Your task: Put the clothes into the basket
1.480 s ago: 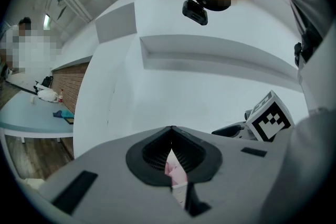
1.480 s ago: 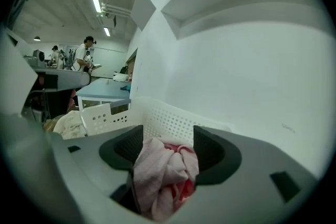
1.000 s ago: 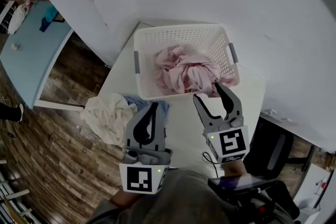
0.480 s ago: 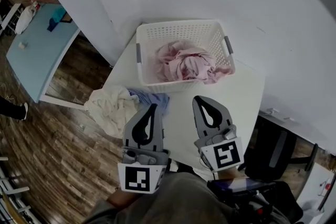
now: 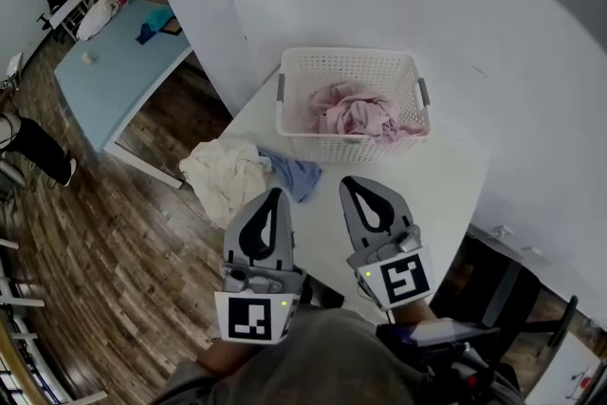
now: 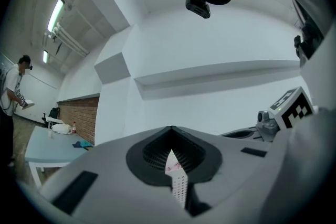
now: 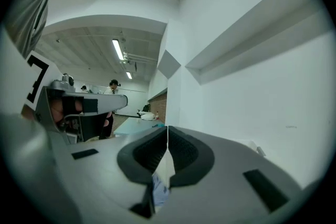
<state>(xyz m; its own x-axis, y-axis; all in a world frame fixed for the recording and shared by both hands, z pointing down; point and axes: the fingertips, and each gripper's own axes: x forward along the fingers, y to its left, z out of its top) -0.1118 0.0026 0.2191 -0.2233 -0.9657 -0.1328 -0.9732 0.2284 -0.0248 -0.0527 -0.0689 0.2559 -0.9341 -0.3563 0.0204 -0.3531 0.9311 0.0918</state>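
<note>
white table point(image 5: 432, 190) bears a laundry basket point(image 5: 349, 69) of pink clothes point(image 5: 356, 114); left gripper point(image 5: 276, 193) and right gripper point(image 5: 348, 181) have jaws pressed together, holding nothing.

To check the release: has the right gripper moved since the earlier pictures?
Yes. The right gripper has drawn back from the white laundry basket toward the person; its jaws, open before, are now shut and empty.

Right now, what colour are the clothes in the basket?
Pink clothes; head view shows them best.
</note>
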